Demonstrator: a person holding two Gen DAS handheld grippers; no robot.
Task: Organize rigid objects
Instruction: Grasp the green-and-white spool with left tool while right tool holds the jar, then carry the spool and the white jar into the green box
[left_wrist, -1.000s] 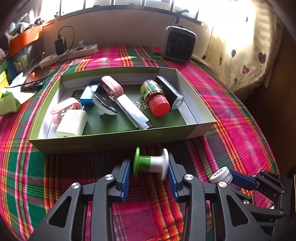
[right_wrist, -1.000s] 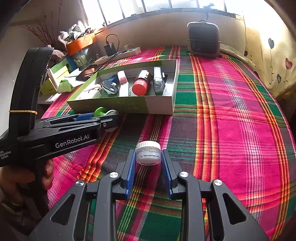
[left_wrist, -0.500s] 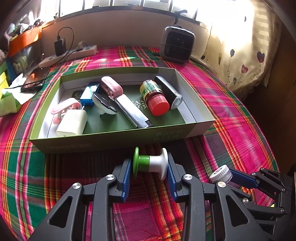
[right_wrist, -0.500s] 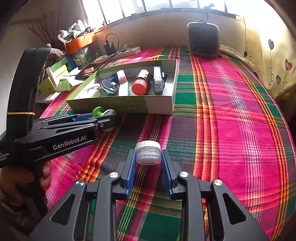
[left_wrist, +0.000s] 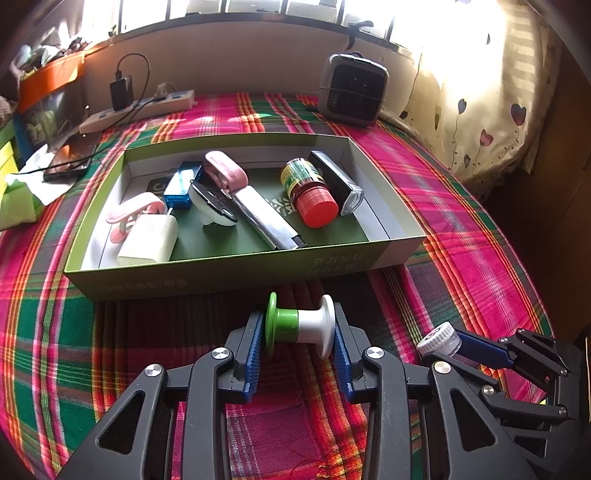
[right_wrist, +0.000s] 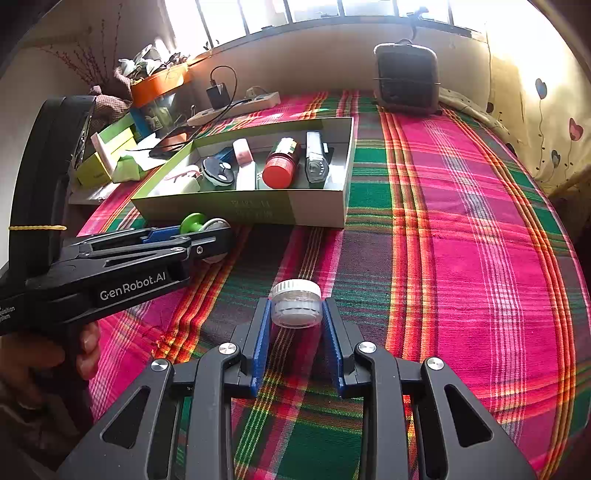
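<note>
You are keeping both tongs clamped and unmoved – left tongs (left_wrist: 298, 334) gripping the green-and-white spool (left_wrist: 300, 325), right tongs (right_wrist: 296, 326) the small clear jar (right_wrist: 295, 303) – neither is entering the box (left_wrist: 236, 273) yet.

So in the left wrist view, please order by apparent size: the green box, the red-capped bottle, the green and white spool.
1. green box, clearly largest.
2. and 3. red-capped bottle and green and white spool look alike; the spool is nearer the camera, so unsure.

Both claws are black plastic frames with triangular cut-outs, silver screws and ribbed blue pads. The left claw (right_wrist: 207, 236) bears white "GenRobot.AI" lettering and a yellow band around its upright handle.
</note>
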